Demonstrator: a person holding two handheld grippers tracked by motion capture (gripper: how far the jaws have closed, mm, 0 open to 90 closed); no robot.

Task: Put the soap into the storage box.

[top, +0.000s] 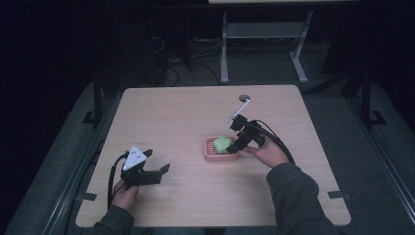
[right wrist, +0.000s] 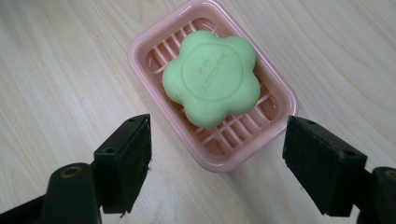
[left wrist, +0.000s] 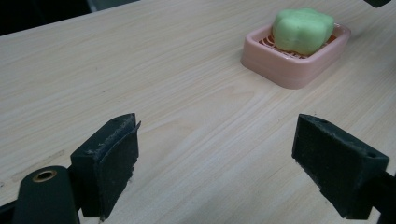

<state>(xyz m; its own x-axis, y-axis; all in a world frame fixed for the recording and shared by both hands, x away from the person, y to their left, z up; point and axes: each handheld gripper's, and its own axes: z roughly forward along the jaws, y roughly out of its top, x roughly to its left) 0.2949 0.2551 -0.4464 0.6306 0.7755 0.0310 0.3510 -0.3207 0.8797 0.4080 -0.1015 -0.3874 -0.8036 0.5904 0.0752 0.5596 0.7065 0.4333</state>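
A green flower-shaped soap (right wrist: 212,84) lies in a pink slatted soap dish (right wrist: 140,49) near the middle of the wooden table (top: 171,117). In the high view the soap (top: 222,143) and dish (top: 210,157) sit just left of my right gripper (top: 236,147). That right gripper (right wrist: 217,158) hovers above the dish's near end, open, its jaws wider than the dish and holding nothing. My left gripper (top: 156,164) stands open low over the front left of the table, well away from the dish (left wrist: 289,70) and soap (left wrist: 302,30). Between the left gripper (left wrist: 215,163) jaws is bare wood.
A round grommet hole (top: 243,97) sits near the table's far edge, with a small white and black piece (top: 240,110) close to it. Cables trail from both grippers. Beyond the table stand a white desk frame (top: 264,34) and dark floor.
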